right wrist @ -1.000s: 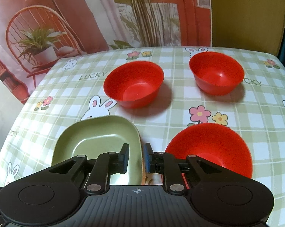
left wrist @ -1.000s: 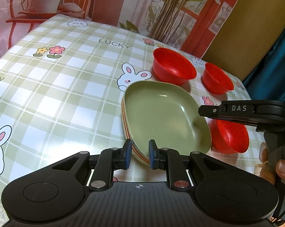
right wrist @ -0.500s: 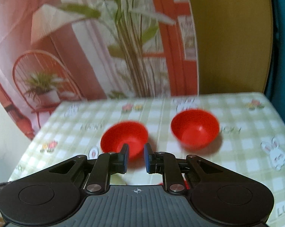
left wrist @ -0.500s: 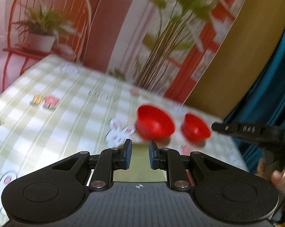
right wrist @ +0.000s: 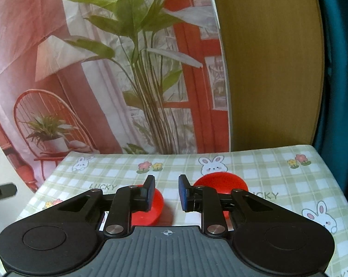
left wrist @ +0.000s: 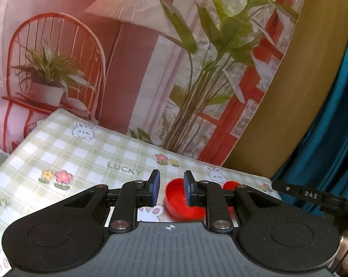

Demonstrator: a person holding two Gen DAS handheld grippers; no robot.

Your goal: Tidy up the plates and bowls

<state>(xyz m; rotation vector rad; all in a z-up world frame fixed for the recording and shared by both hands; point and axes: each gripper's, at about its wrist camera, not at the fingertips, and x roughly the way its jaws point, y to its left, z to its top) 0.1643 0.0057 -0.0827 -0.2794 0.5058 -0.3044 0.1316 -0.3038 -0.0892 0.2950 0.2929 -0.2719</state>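
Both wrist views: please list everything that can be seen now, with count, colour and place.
Round red plastic bowls: two, red; one behind the right gripper's left finger, one behind its right finger.
Checked tablecloth with rabbits and flowers: one, green and white, covers the table.
Printed backdrop of plant, chair and lamp: one, pink, red and green, behind the table.
Wooden panel: one, yellowish brown, back right.
Curtain: one, teal, far right.
Left gripper: one, black, open, empty.
Right gripper: one, black, open, empty.

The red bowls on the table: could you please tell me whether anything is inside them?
In the right wrist view, the left bowl and the right bowl show only red. The gripper fingers cover part of each, so their full insides cannot be seen.
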